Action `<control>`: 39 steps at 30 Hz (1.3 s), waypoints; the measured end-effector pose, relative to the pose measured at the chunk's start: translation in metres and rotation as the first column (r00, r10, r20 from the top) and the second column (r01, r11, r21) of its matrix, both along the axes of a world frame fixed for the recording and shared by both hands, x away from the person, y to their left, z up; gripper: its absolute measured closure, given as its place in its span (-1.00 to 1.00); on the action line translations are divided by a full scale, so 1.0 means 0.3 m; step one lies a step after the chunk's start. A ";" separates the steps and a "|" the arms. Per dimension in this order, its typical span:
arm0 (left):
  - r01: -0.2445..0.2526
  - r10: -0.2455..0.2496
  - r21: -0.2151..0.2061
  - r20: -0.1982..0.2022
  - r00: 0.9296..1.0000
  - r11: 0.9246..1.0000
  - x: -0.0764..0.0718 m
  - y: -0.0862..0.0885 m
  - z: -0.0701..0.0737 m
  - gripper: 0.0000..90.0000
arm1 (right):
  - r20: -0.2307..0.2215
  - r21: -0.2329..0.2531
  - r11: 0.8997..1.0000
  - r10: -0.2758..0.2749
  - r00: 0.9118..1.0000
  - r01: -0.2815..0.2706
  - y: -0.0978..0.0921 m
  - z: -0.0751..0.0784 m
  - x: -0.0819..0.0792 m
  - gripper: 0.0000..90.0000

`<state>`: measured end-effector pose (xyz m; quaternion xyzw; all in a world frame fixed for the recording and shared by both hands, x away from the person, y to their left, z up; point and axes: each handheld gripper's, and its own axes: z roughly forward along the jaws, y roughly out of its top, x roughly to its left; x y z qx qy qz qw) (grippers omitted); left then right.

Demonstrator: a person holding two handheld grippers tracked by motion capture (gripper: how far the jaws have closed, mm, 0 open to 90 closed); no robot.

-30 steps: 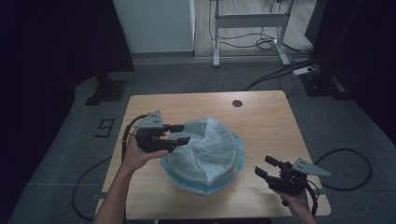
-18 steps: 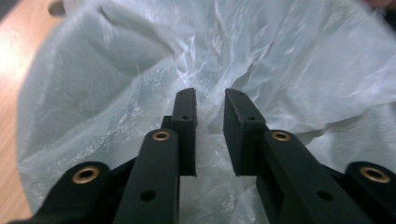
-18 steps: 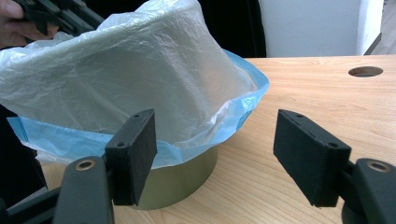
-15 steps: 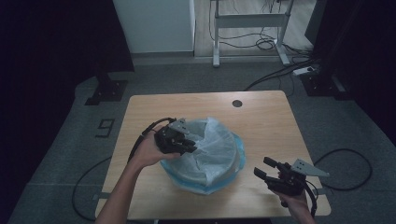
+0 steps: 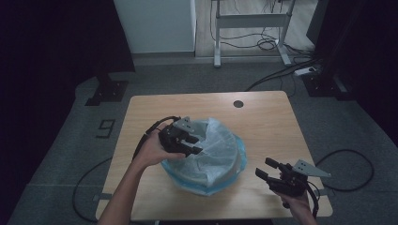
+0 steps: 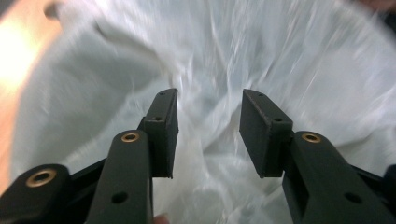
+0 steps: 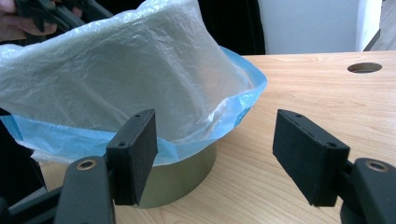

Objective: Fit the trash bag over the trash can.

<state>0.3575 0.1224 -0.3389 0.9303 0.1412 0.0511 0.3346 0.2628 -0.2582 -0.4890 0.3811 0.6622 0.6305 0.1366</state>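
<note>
The left gripper (image 5: 195, 144) hovers over the near-left part of the plastic bag (image 5: 211, 150), its jaws spread apart with nothing between them. The bag, white with a blue edge, covers a round bin (image 7: 180, 179) standing in the middle of the wooden table (image 5: 267, 117). The right gripper (image 5: 265, 169) waits near the table's front right corner, jaws wide apart, well away from the bag.

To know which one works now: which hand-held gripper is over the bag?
The left hand-held gripper, open above the white bag. The right hand-held gripper waits apart, near the table's edge.
</note>
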 end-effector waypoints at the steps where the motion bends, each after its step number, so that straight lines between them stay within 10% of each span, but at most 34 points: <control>1: 0.001 -0.001 -0.010 0.002 1.000 1.000 0.000 -0.002 0.006 0.26 | -0.001 0.003 1.000 -0.001 1.000 0.001 -0.002 0.000 0.001 -0.33; 14: 0.051 -0.048 0.092 -0.032 0.998 0.994 0.023 -0.147 -0.032 0.39 | -0.008 0.005 1.000 -0.001 1.000 0.001 -0.005 -0.008 0.002 -0.33; 27: 0.115 -0.101 0.225 -0.071 0.992 0.968 0.017 -0.235 -0.077 0.38 | -0.012 0.002 1.000 -0.001 1.000 0.001 -0.003 -0.011 0.003 -0.34; 39: 0.142 -0.136 0.146 -0.051 0.989 0.979 0.012 -0.203 -0.055 0.06 | -0.012 0.005 1.000 -0.008 1.000 0.008 -0.011 -0.010 0.003 -0.34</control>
